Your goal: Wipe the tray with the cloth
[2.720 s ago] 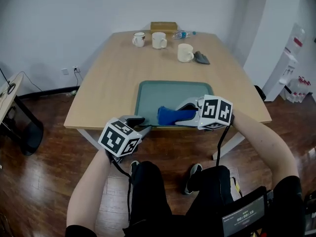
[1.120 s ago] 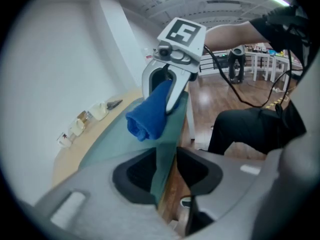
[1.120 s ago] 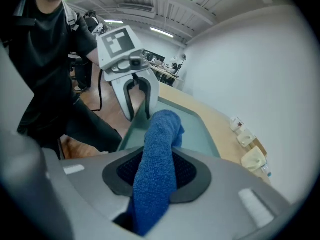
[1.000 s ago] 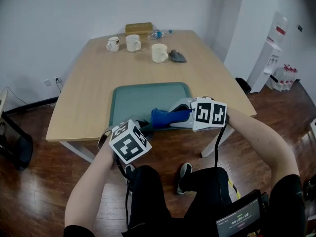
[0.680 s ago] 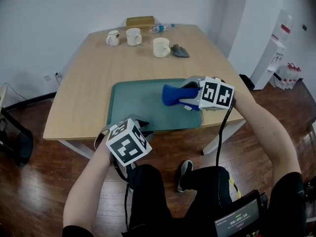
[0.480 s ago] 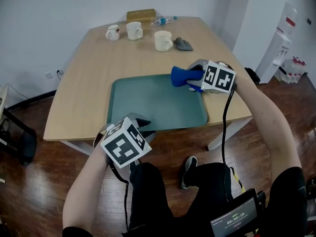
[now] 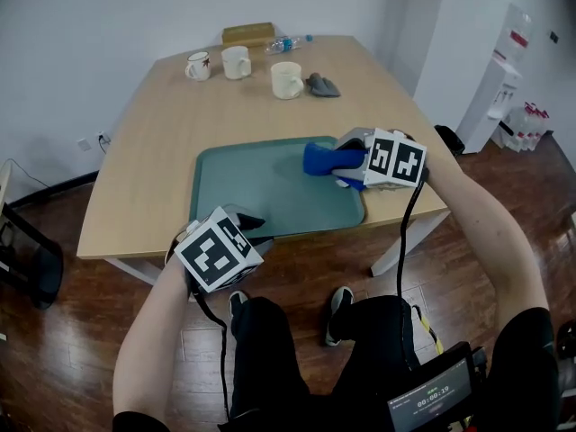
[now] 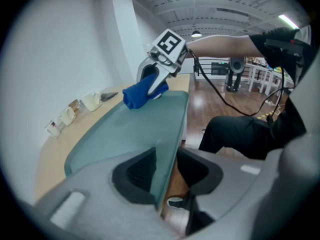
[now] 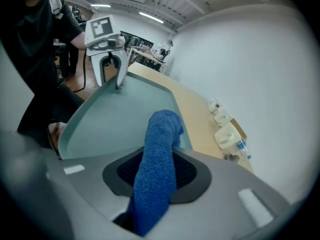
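A teal tray (image 7: 261, 183) lies near the front edge of a wooden table (image 7: 171, 133). My right gripper (image 7: 340, 162) is shut on a blue cloth (image 7: 322, 158), whose free end rests on the tray's far right part. In the right gripper view the cloth (image 9: 162, 134) runs out between the pads onto the tray (image 9: 120, 119). My left gripper (image 7: 252, 226) sits at the tray's near rim. In the left gripper view the rim (image 8: 167, 134) passes between the jaws, which are opening slightly, with a gap on the lower side.
At the table's far end stand three mugs (image 7: 198, 65) (image 7: 236, 61) (image 7: 287, 79), a grey rag (image 7: 321, 85), a water bottle (image 7: 286, 41) and a cardboard box (image 7: 248, 32). A water dispenser (image 7: 504, 61) stands at the right. The person's legs are under the near edge.
My right gripper has carried the cloth from the tray's near edge up along its right side to the far right part. The left gripper has stayed at the near rim.
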The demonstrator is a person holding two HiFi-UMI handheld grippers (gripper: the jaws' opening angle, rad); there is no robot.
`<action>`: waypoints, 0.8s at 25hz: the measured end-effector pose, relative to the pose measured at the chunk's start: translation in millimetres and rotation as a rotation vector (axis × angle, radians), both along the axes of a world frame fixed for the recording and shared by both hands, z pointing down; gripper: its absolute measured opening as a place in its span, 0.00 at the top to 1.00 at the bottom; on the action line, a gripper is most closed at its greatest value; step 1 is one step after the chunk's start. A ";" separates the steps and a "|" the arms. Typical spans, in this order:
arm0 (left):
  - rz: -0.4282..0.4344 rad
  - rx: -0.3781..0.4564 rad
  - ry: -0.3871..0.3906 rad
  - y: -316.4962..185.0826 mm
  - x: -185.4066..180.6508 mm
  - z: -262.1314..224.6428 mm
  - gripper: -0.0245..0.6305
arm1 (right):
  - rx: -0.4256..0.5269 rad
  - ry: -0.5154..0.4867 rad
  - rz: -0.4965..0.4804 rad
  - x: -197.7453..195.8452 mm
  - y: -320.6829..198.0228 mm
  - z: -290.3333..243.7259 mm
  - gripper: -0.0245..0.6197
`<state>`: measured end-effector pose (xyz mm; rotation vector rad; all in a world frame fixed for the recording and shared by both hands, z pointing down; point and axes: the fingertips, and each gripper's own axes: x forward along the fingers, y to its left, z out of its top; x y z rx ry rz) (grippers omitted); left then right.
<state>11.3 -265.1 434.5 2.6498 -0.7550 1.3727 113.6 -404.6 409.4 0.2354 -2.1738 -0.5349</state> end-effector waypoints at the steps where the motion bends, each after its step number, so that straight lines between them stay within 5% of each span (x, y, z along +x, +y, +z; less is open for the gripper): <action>1: -0.003 -0.006 0.000 1.1 0.3 0.5 0.76 | -0.006 0.003 -0.017 -0.1 13.3 1.4 0.78; 12: -0.014 -0.011 -0.008 -0.1 1.2 1.9 0.75 | -0.109 -0.102 -0.038 6.4 114.9 0.7 0.78; 20: 0.004 0.001 -0.004 1.3 5.1 5.1 0.75 | -0.129 -0.158 -0.006 7.4 120.2 0.1 0.78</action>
